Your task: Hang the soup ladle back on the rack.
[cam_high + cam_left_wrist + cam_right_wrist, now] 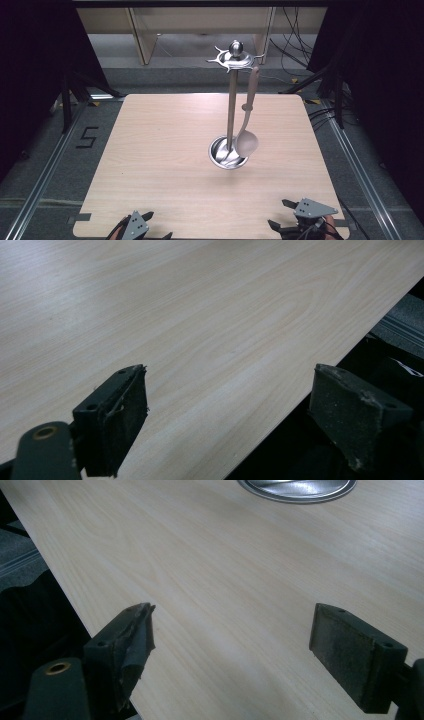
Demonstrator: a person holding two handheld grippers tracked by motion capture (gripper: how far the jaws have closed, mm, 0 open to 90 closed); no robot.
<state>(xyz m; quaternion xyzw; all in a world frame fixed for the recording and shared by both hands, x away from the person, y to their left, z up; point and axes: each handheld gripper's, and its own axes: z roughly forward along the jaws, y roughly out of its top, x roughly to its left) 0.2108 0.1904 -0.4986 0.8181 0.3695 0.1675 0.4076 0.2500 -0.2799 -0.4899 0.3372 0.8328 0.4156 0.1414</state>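
Resting at the near table [150, 150] edge, your left hand-held gripper [141, 226] and right hand-held gripper [291, 216] gape empty; the ladle [247, 135] hangs on its stand [231, 107] well ahead, apparently untouched.

Table [165, 165] pale wood grain — stand [231, 110] silver, ladle [248, 135] silver-grey — jaws black.
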